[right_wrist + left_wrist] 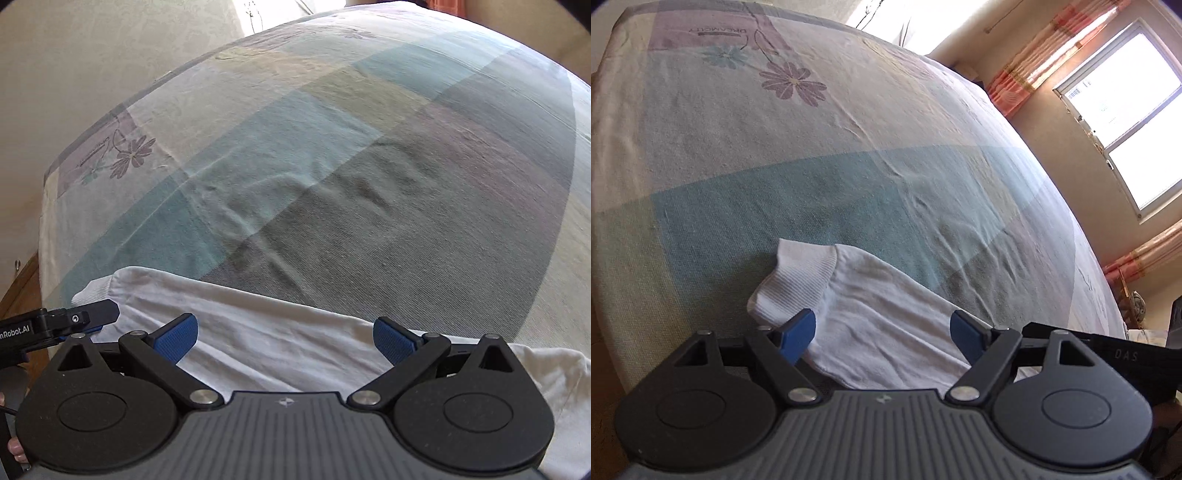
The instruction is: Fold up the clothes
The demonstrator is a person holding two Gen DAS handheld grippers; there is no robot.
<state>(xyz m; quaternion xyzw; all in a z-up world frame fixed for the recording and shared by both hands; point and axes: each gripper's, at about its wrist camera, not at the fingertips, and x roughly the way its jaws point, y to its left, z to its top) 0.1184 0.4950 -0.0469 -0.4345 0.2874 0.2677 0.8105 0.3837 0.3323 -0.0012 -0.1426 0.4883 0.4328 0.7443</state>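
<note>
Here, a white garment [871,317] with a ribbed cuff [798,277] lay on the bed's wrinkled patchwork bedsheet [812,166]. Both the left tongs [884,332] and right tongs [286,338] stood released above it; curtains [1045,55] flanked a window [1126,118].

Bedsheet [820,155] reads "DREAMCITY"; left tool [55,325] "nRobot.AI".

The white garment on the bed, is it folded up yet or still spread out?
Spread out, not folded: the white garment lies flat and wrinkled in one long strip across the bedsheet, its ribbed cuff extended.
</note>
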